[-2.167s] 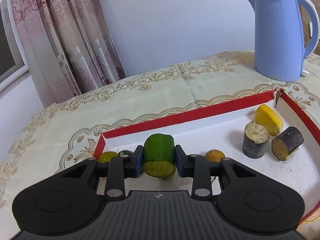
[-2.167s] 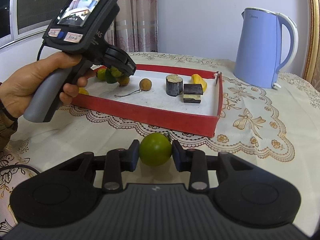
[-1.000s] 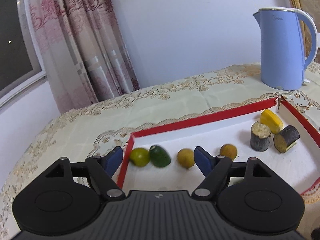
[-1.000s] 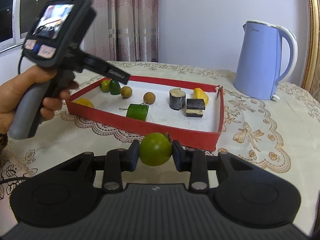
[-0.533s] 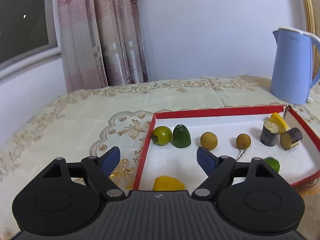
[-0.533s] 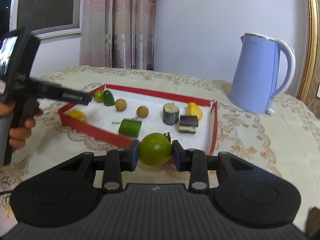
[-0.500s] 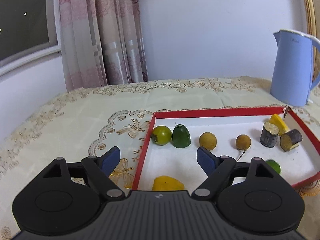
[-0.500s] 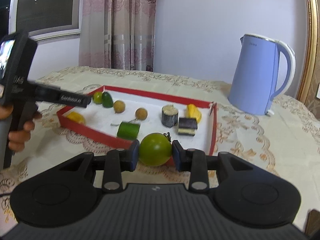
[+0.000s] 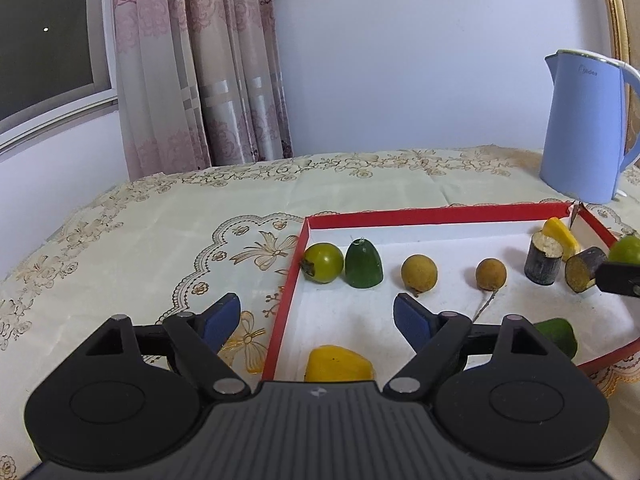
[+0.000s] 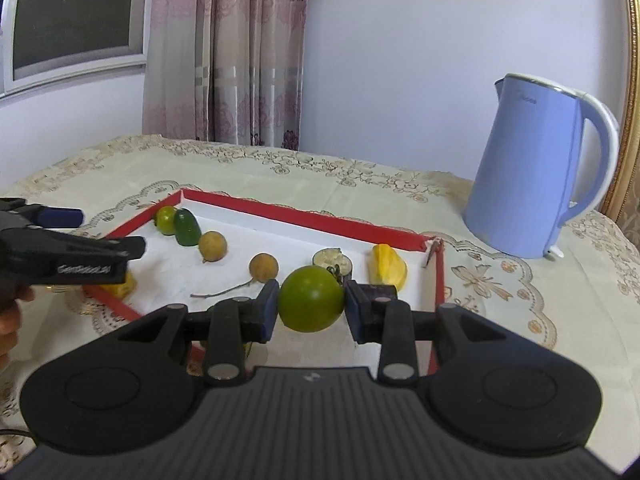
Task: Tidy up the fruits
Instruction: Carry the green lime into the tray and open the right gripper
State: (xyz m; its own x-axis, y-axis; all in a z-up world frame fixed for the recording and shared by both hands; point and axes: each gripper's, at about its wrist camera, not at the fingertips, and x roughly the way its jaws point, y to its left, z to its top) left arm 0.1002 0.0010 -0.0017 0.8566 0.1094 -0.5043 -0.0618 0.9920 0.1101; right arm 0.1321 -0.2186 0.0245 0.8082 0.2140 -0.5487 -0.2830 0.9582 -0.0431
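Two grippers: the right gripper (image 10: 311,309) is clamped on a green tomato (image 10: 310,298) over the red tray (image 10: 304,218)'s near edge; the left gripper (image 9: 317,316) has just been opening, nothing between its fingers.

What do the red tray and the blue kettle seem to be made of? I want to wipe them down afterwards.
Red tray: looks like cardboard or thin board, matte red walls with a white lining; its far right corner is split open. Blue kettle: smooth satin shell, probably plastic or painted metal, with a thin metallic rim; the look cannot settle which.

Both wrist views face the red tray (image 9: 436,214) obliquely
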